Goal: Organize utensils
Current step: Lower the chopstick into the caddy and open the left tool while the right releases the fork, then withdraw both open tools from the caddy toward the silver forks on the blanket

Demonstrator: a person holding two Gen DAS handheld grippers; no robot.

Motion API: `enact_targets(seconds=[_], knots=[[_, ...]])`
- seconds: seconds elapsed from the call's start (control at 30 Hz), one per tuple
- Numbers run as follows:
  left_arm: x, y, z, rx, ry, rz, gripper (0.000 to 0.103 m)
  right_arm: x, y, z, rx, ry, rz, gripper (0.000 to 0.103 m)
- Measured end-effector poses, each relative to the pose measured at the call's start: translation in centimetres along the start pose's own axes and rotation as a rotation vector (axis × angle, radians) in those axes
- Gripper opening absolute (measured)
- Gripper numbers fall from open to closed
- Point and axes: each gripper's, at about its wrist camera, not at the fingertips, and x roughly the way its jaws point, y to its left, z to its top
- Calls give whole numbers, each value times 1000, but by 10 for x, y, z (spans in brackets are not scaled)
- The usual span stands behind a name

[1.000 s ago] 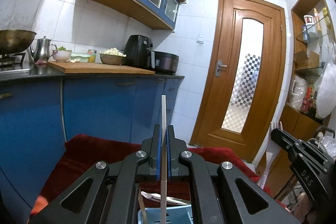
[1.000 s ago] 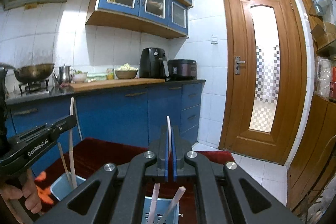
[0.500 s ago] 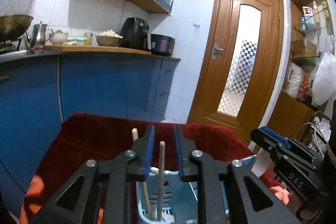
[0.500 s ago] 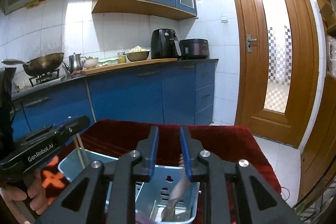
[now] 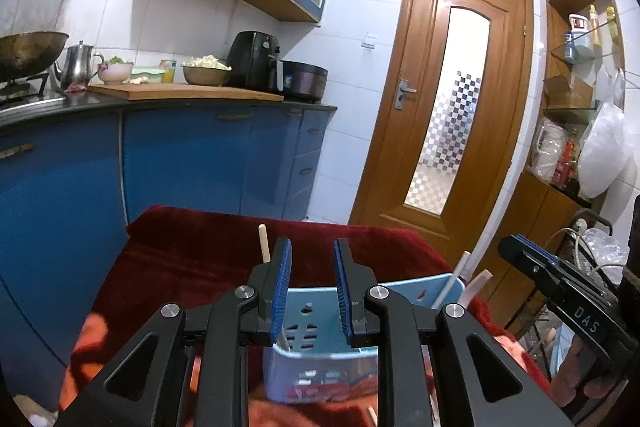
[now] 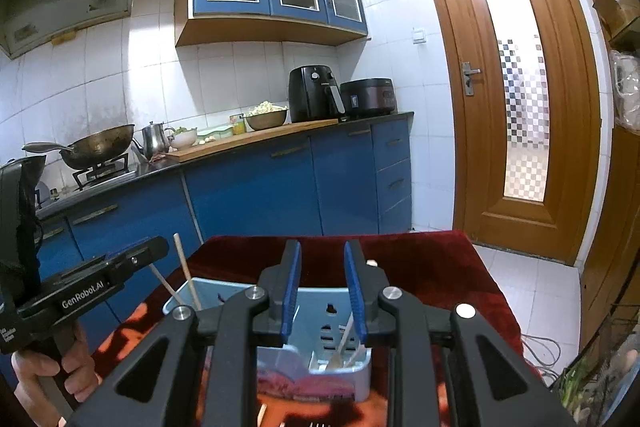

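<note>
A light blue utensil caddy point(image 5: 320, 359) stands on a table with a red cloth point(image 5: 192, 259). My left gripper point(image 5: 313, 291) is open and empty just above its left compartment, where a wooden chopstick point(image 5: 263, 243) stands upright. White utensils point(image 5: 460, 273) lean in the right compartment. My right gripper point(image 6: 322, 289) is open and empty above the caddy point(image 6: 320, 355), where pale utensils point(image 6: 344, 343) rest inside. Chopsticks point(image 6: 185, 269) stick up at the caddy's left end, beside the left gripper's body point(image 6: 88, 287).
Blue cabinets point(image 5: 180, 163) with a counter of pots and appliances run along the left. A wooden door point(image 5: 444, 115) is behind the table. Shelves point(image 5: 576, 107) and a wire rack point(image 5: 592, 247) stand at the right. The right gripper's body point(image 5: 568, 311) is close on the right.
Both grippers opened and let their utensils drop into the caddy. Both have since opened wider and drawn back a little above it.
</note>
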Motion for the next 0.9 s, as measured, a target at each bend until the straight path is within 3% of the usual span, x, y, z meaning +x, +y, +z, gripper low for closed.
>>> enact_targets(seconds=[0.5, 0.9], knots=[[-45, 3, -18, -5, 128, 9, 22, -34, 13, -23, 7, 156, 20, 25], [-50, 6, -43, 20, 333, 39, 22, -34, 12, -58, -34, 373, 3, 25]])
